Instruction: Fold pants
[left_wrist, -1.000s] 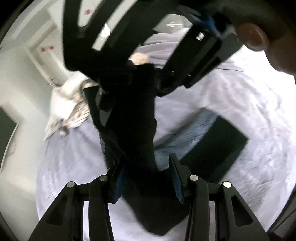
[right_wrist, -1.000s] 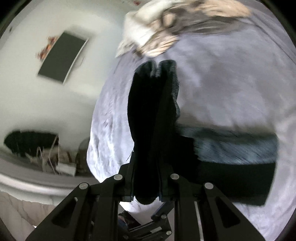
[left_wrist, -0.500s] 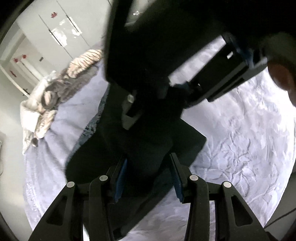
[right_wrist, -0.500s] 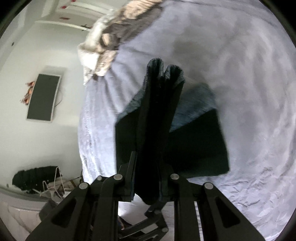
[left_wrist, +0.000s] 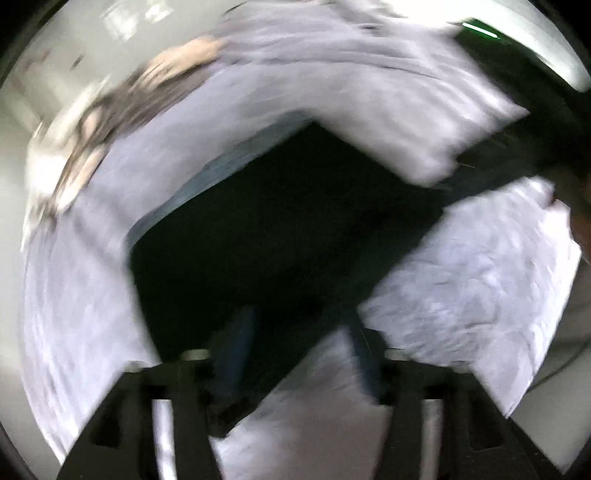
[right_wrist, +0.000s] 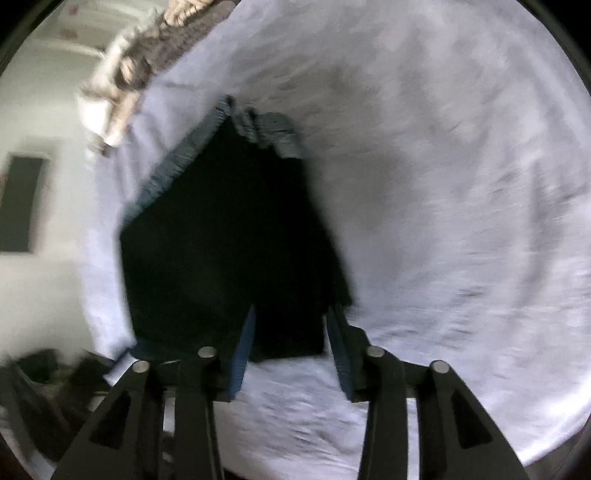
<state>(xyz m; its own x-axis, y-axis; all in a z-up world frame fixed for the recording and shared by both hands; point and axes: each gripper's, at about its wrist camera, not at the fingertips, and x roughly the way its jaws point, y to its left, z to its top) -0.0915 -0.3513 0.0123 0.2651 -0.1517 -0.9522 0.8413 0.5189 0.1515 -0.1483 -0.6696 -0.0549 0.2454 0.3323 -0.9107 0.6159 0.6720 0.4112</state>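
Note:
The dark pants (right_wrist: 221, 240) lie folded in a flat black block on the lavender bedsheet (right_wrist: 443, 221), with a blue-grey edge showing along the far side. My right gripper (right_wrist: 291, 343) hovers over the near edge; its jaws are opening, and the cloth lies between the blue pads (right_wrist: 242, 350) without being pressed. In the blurred left wrist view, the pants (left_wrist: 277, 240) spread as a dark diamond. My left gripper (left_wrist: 301, 354) is over their near corner, jaws opening wide, with cloth loose between the fingers. A dark blurred shape crosses the upper right there.
A crumpled pale and striped heap of clothes (right_wrist: 122, 81) (left_wrist: 74, 147) lies at the bed's far corner. A dark screen (right_wrist: 22, 203) hangs on the white wall. Dark clutter (right_wrist: 44, 387) sits on the floor past the bed's left edge. A person's hand (left_wrist: 580, 221) shows at the right.
Both grippers came down toward the bed. The pants, which hung pinched in both shut jaws, now lie flat and folded on the sheet. Both pairs of jaws have spread apart.

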